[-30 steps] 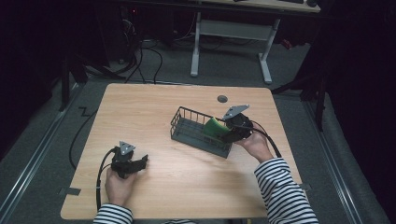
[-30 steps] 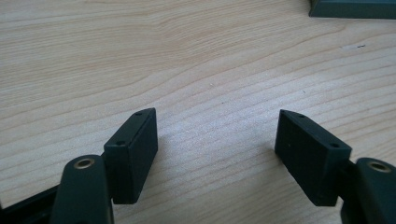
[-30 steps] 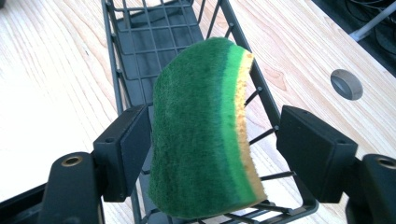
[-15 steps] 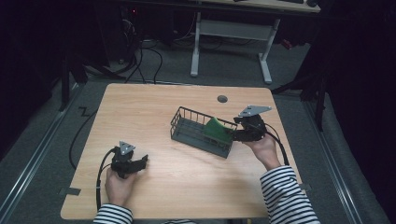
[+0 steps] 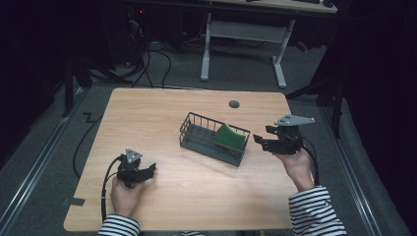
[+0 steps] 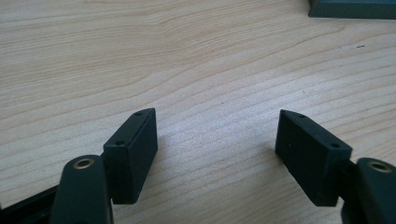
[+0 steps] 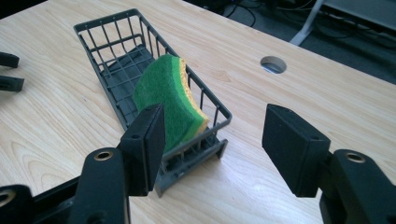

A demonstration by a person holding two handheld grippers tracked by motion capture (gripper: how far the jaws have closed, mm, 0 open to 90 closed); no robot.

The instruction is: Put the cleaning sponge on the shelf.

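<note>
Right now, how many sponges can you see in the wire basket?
1. A green and yellow sponge leans tilted inside the dark wire basket, at the end nearer the right gripper. Nothing else lies in the basket.

A wooden table [image 5: 196, 113] bears a dark wire basket [image 5: 212, 138] near its middle, with a green sponge [image 5: 230, 136] leaning tilted at the basket's right end. The right gripper [image 5: 260, 141] is held just right of the basket, apart from it, its jaws just closing on nothing. The left gripper [image 5: 150, 170] rests on the table at the near left, well apart from the basket.
</note>
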